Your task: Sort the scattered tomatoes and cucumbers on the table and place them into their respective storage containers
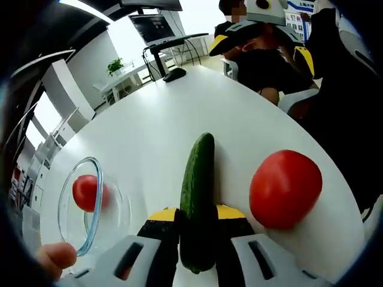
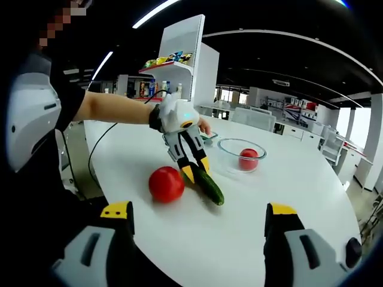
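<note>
In my left gripper view, a clear glass bowl [image 1: 84, 206] stands at the left on the white surface [image 1: 179, 113], and one tomato [image 1: 88, 192] lies inside it. Just right of the bowl, my left gripper [image 1: 194, 224] has its yellow-tipped jaws closed on the near end of a dark green cucumber [image 1: 198, 194], which runs straight away from me along the surface. To the right of the cucumber, close beside it but not touching, a large red tomato [image 1: 285, 188] sits loose on the surface. Beyond it, at the far edge, a person [image 1: 263, 57] sits at the surface.

In my right gripper view, my left arm [image 2: 114, 107] reaches in from the left. The loose tomato [image 2: 166, 184] rests near the middle of the surface [image 2: 287, 179], and just right of it my left gripper [image 2: 195, 167] pinches the upper end of the cucumber [image 2: 209, 186], whose other end lies on the surface, pointing toward me. Further right and farther away stands the glass bowl [image 2: 230, 156] with its single tomato [image 2: 248, 159] inside. My right gripper [image 2: 197, 212] has its jaws spread wide with nothing between them, and they hover well short of the tomato and cucumber, both of which lie ahead, between the two yellow tips. Behind the surface stands a white shelf [image 2: 179, 66] with packets on it.
</note>
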`<state>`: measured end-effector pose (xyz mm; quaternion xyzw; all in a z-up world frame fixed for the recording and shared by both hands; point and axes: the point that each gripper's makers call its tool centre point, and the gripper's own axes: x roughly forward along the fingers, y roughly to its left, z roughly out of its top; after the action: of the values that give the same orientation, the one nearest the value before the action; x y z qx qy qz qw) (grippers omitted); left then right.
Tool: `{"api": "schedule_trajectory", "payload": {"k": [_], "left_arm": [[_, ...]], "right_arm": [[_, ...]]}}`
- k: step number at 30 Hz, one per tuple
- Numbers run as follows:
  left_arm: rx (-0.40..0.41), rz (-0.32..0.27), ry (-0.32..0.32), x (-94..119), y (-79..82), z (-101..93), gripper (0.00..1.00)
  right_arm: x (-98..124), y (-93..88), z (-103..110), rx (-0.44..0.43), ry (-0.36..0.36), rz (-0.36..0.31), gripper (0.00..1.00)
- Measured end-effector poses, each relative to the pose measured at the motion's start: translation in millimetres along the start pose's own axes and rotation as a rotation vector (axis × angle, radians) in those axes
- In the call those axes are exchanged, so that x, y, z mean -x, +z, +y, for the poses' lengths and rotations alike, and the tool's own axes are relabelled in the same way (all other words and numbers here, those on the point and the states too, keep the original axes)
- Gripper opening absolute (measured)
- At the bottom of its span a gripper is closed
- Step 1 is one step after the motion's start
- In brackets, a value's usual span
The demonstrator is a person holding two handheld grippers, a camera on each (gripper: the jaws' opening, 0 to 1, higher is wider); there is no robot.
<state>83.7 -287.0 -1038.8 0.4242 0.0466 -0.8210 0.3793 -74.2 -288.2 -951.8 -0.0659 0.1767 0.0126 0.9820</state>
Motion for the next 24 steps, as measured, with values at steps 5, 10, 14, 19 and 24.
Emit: {"api": "schedule_trajectory", "payload": {"k": [5, 10, 14, 19, 24], "left_arm": [[0.007, -0.008, 0.034, 4, 0.5, 3.1, 0.21], [0.010, -0.014, 0.060, 10, 0.6, 5.3, 0.21], [0.006, -0.036, 0.101, 17, 3.5, 10.7, 0.21], [0.015, -0.048, 0.123, 22, 3.2, 11.3, 0.21], [0.050, -0.078, 0.138, 30, 4.6, 12.2, 0.21]], "right_arm": [[-1, -1.1, 0, 0.001, 0.001, 0.004, 0.85], [0, -1.0, -2, 0.002, -0.004, 0.005, 0.85], [0, 1.1, -1, 0.005, -0.003, 0.001, 0.85], [0, 9.9, -2, 0.015, -0.007, -0.013, 0.85], [4, 19.5, -3, 0.022, -0.017, -0.044, 0.85]]}}
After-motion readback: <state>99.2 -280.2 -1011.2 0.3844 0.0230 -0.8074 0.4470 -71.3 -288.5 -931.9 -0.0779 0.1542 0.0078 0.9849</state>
